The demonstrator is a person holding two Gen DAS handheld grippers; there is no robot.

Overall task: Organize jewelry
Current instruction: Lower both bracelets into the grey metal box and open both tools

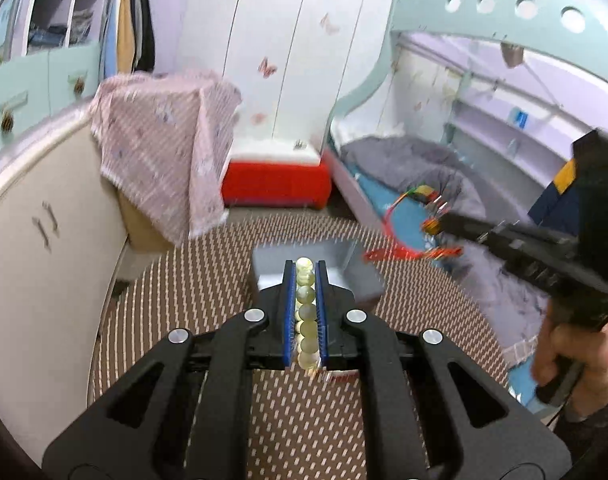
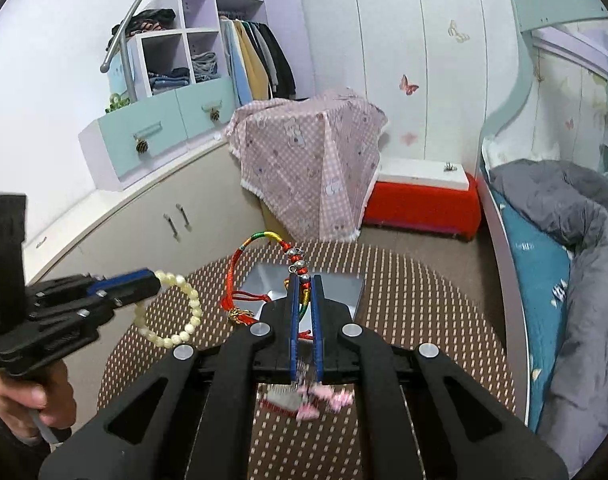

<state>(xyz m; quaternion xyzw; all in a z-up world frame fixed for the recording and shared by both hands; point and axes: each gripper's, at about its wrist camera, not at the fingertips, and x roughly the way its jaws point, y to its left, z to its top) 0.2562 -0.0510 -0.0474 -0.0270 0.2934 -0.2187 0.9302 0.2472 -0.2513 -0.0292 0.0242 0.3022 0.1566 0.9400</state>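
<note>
Left gripper (image 1: 305,276) pinches the bead bracelet (image 2: 176,308); right gripper (image 2: 305,288) clamps the cord bracelet (image 2: 260,268). Below, a grey box (image 1: 359,276) on the dotted round table (image 1: 184,320). Beyond, bed (image 2: 543,248) and wardrobe (image 2: 383,40).

The bead bracelet (image 2: 172,312) is pale yellow-green; the cord bracelet (image 2: 260,276) runs red, green, yellow and orange, with silver beads. The box (image 1: 359,276) is grey. Both grippers are black with blue pads (image 1: 290,308). The bench (image 2: 403,300) wears brown cloth with cream dashes. The draped cloth (image 2: 311,160) is pink check; the stool (image 2: 419,204) red.
</note>
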